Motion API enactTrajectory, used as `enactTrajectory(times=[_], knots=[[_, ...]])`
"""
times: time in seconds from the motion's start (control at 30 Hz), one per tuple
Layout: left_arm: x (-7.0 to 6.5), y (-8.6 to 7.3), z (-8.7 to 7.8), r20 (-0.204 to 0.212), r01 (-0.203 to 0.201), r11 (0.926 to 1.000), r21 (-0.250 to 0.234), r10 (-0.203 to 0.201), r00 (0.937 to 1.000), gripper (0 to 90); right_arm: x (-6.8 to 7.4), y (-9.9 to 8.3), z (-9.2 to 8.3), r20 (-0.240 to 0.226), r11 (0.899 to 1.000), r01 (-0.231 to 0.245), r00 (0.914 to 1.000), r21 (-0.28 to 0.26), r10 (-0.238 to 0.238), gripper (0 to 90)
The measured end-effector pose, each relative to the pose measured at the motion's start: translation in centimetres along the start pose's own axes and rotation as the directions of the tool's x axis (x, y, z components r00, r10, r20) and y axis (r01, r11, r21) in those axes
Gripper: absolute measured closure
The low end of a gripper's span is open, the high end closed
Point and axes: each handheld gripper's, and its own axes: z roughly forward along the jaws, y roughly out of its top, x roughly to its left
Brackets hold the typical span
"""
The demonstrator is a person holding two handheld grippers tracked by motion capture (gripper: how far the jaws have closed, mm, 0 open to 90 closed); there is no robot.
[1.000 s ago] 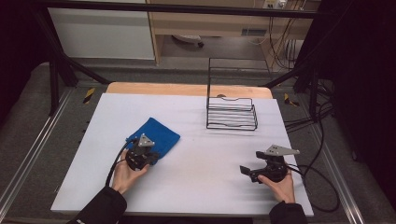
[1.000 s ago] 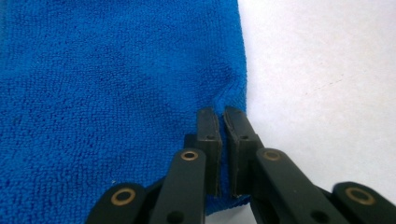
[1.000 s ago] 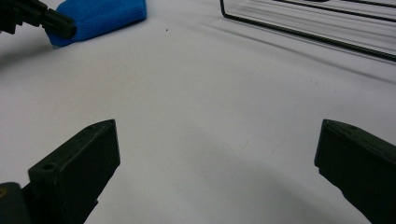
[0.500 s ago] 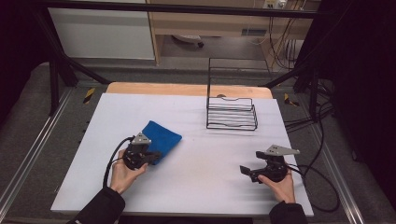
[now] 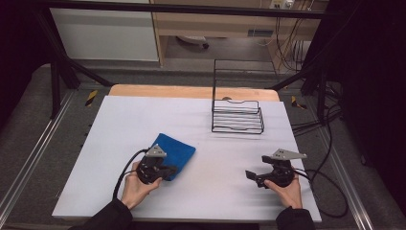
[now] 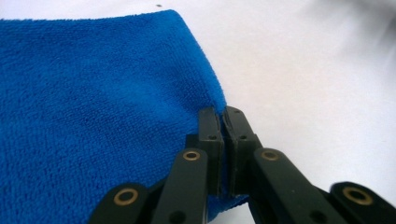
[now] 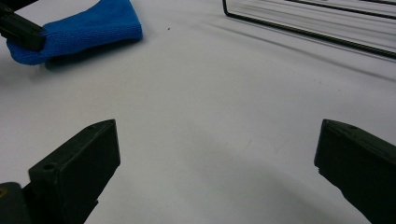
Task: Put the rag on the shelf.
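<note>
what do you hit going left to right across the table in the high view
left tool → blue cloth → wire rack → right tool

The cloth (image 5: 172, 152) is a plain, bright blue with a fine terry texture. The counter (image 5: 143, 120) is white, with a pale wood strip along its far edge. The wire rack (image 5: 237, 115) is black. Both grippers' fingers (image 6: 210, 140) are black with small brass rivets.
</note>
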Motion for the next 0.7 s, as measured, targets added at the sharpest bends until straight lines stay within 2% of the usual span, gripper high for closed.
enactTrajectory(times=[0.17,0.33,0.7], knots=[[-1.4,0.2,0.5,0.018,-0.018,0.9998,0.0,0.018,0.9997,86.3,0.0,0.0,0.1,0.0,1.0,-0.001,1.0,0.003,0.001,0.7],[-2.4,0.3,1.0,0.027,-0.009,0.9999,-0.009,0.009,0.9996,86.3,0.0,0.0,0.1,-0.002,1.0,0.003,1.0,0.004,-0.003,0.7],[-4.2,0.6,2.3,0.053,-0.022,0.9998,-0.003,0.022,0.9983,86.2,0.1,-0.1,0.1,-0.002,1.0,0.004,1.0,0.003,-0.004,0.7]])
